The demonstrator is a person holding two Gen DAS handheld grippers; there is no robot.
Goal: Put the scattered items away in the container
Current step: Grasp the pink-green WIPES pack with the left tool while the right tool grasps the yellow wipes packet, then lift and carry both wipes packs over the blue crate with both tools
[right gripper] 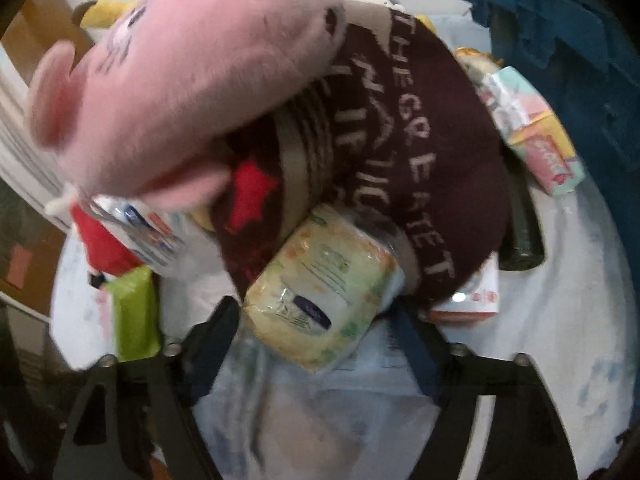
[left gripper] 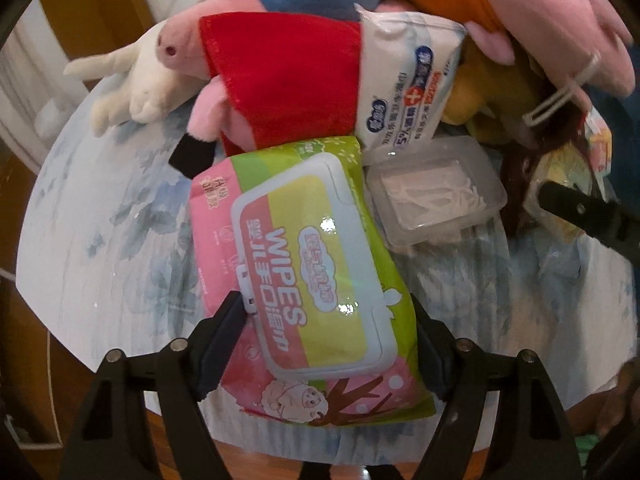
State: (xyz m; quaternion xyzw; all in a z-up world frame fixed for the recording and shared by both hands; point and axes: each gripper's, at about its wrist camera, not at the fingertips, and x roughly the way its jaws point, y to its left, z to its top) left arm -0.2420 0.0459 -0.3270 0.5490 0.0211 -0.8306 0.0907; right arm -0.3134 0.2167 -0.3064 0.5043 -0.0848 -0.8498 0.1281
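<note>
Your left gripper (left gripper: 328,328) has its jaws spread around the wipes pack (left gripper: 304,264), one finger at each long edge; whether they press it yet you cannot tell, though they look close to touching. Straddling the narrow width probably gives the firmest hold on a soft pack. Just beyond it lie a clear box (left gripper: 436,188) of swabs and a white pack (left gripper: 412,76), the latter leaning on a red-dressed pig (left gripper: 272,76).

Your right gripper (right gripper: 320,328) is wide open around a yellow pack (right gripper: 320,292), which is tucked under the brown-sweatered pig (right gripper: 280,112); the toy's weight may resist a pull. A pink box (right gripper: 472,300) sits just right of it.

All of this rests on the pale tablecloth (left gripper: 100,240). The blue container (right gripper: 560,48) stands at the far right, near the pile, so carries should be short.
</note>
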